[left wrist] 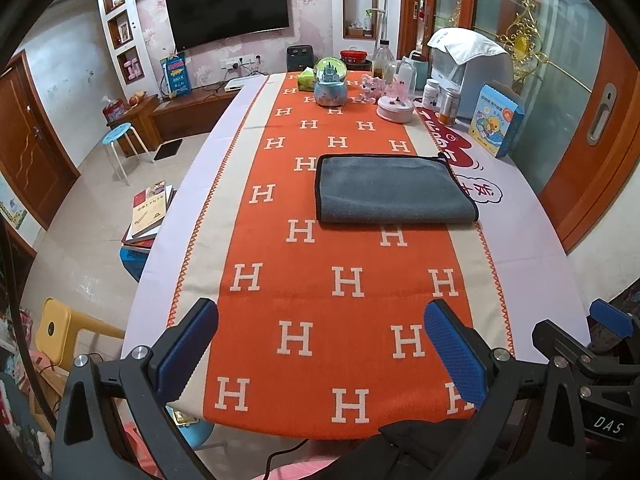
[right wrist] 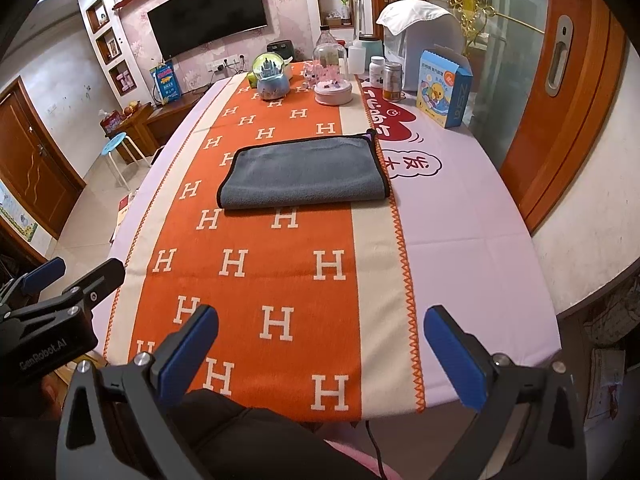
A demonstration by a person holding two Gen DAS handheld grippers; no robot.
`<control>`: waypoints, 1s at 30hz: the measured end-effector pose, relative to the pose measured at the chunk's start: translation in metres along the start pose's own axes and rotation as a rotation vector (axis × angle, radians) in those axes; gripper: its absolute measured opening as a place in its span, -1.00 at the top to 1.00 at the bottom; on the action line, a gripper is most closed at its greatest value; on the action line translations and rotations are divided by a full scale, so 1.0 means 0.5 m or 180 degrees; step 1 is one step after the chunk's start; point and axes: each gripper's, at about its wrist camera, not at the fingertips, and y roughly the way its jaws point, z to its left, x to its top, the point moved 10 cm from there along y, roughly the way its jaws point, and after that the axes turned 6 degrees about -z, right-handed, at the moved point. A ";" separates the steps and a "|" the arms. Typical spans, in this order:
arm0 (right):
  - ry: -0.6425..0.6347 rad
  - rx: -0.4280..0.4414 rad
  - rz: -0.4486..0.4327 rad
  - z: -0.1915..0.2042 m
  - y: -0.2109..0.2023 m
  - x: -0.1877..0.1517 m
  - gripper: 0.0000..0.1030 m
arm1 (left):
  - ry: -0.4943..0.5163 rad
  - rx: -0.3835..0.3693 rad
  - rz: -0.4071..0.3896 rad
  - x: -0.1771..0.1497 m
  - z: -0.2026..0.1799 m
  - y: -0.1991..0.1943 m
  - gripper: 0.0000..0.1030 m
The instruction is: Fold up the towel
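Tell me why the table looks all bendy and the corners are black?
Left wrist view: the fisheye lens curves the table edges and darkens the corners; the grey towel stays sharp. Right wrist view: same bulge, the door bows, soft glare on the TV.

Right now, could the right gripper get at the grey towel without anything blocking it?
Probably yes. The right gripper is open and empty, and only bare orange runner lies between it and the folded towel.
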 end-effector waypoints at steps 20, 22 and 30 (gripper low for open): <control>-0.0001 -0.0002 0.0012 0.002 -0.001 -0.005 -1.00 | -0.0010 -0.0008 0.0018 -0.007 0.004 -0.003 -0.99; -0.0001 -0.0002 0.0012 0.003 0.000 -0.007 -1.00 | -0.0008 -0.0009 0.0015 -0.007 0.004 -0.003 -0.99; 0.0000 -0.0003 0.0017 0.003 0.000 -0.005 -1.00 | -0.0008 -0.0004 0.0022 -0.007 0.005 -0.003 -0.99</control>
